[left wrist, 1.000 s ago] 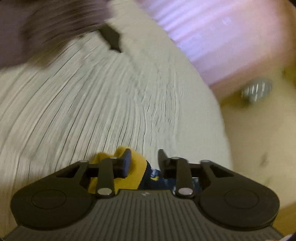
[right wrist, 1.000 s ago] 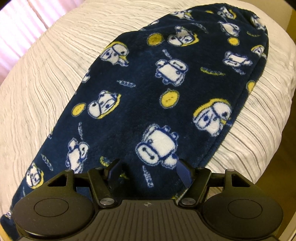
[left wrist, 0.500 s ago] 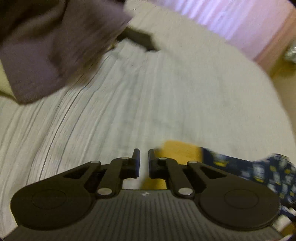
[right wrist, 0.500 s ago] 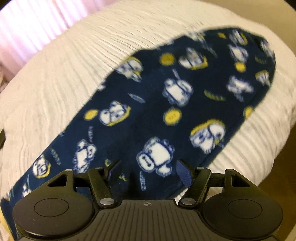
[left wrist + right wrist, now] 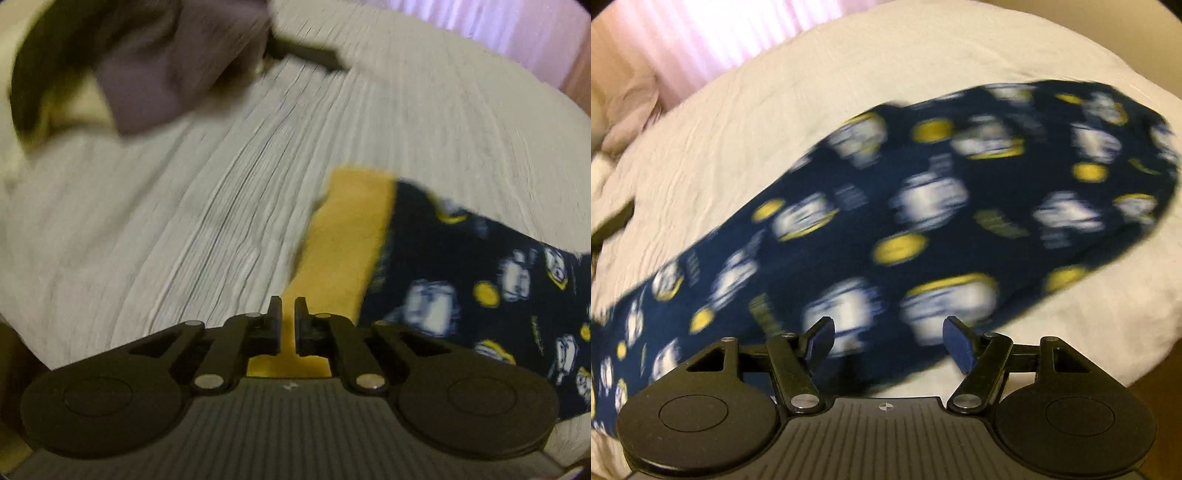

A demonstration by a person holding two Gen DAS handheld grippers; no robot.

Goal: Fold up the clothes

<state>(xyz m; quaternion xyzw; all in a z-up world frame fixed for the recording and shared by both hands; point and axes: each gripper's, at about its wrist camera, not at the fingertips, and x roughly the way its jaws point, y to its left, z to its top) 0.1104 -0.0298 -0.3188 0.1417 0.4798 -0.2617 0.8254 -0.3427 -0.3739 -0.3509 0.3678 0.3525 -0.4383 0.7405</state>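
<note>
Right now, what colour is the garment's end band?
Plain yellow band on the navy printed garment; clearest in the left wrist view.

You're working in a home bedroom: everything lies on a bed [image 5: 820, 122] under a pale ribbed cover, soft and rounded at its edges. Behind it hang pink curtains [image 5: 713, 40] with daylight coming through, and a pillow [image 5: 631, 114] sits at the far corner. Fleece pyjamas [image 5: 923, 206] and a grey garment [image 5: 173, 70] lie on the cover.
</note>
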